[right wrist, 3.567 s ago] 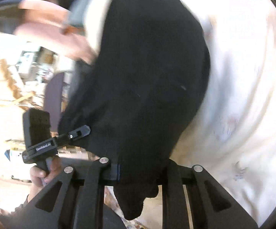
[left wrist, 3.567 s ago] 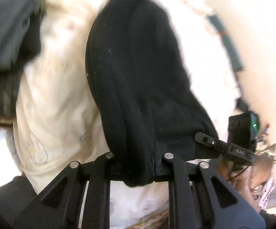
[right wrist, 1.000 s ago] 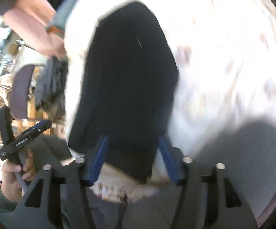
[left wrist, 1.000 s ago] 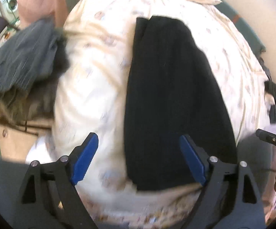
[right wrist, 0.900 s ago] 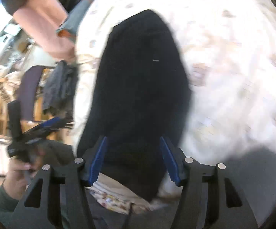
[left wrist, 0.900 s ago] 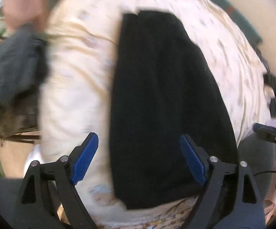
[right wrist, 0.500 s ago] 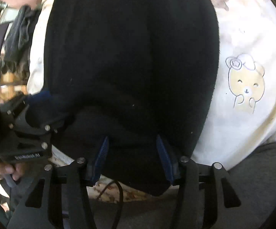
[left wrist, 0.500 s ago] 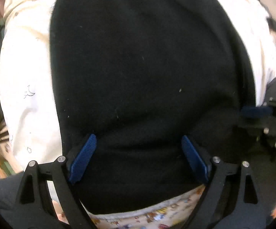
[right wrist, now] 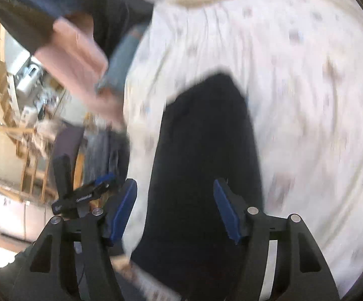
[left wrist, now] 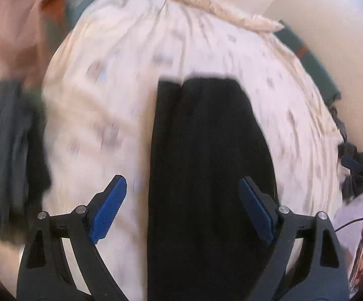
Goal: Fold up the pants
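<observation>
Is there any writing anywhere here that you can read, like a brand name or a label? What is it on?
Pale lettering on the side of the left gripper, seen from the right wrist camera: too blurred to read.
Small motifs on the white bedsheet: blurred, appear to be pictures rather than words.
Black pants: no label or print visible.
Nothing else legible in either view.

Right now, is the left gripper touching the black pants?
Apart. The left wrist view shows the left gripper open, both blue pads clear above the black pants on the bedsheet.
</observation>
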A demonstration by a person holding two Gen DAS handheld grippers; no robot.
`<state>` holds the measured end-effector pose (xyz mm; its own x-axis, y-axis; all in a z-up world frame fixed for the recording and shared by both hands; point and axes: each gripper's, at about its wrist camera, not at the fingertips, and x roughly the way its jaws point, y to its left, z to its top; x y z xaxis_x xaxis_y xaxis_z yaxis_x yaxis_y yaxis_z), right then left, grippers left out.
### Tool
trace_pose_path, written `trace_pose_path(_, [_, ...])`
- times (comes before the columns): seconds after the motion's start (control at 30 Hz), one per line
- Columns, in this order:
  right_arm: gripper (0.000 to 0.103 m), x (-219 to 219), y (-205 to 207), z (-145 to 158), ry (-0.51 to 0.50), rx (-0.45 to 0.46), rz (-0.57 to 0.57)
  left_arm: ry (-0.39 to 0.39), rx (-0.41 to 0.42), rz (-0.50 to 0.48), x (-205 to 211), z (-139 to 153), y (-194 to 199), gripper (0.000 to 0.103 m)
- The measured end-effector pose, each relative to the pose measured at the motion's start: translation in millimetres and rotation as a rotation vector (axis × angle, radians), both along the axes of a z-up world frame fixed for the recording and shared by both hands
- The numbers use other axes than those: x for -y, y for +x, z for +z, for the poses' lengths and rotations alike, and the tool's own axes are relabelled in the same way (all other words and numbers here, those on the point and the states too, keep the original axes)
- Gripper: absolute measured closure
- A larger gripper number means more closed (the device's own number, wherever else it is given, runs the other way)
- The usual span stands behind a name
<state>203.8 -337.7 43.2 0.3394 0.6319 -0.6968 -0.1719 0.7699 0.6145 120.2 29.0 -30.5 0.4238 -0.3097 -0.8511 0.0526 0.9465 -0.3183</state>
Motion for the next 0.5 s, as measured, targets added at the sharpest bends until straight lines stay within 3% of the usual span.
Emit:
trace_pose_path(0.07, [0.037,4,24,-4,-0.022,0.031,-0.042,0.005,0.011,-0.004,10,-8,50,0.027])
trace_pose_path(0.13, [0.037,8,52,-23,-0.039,0.03,-0.066,0.008,-0.003,-0.02,17,-20,97,0.044])
trace_pose_path(0.27, [0.037,-6,93,-68,-0.04,-0.024,-0.098,-0.012,-0.034,-0.021,29,-47,170,0.052])
trace_pose_path(0.37, [0.037,-5,117,-97,-0.003,-0.076,-0.123,-0.005,-0.071,-0.043,42,-70,201,0.057])
trace_pose_path(0.43, [0.037,-2,128,-110,0.014,-0.095,-0.137,0.007,-0.106,-0.058,48,-84,211,0.096])
trace_pose_path(0.5, [0.037,-4,139,-120,0.023,-0.105,-0.141,0.067,-0.081,-0.079,55,-84,213,0.1])
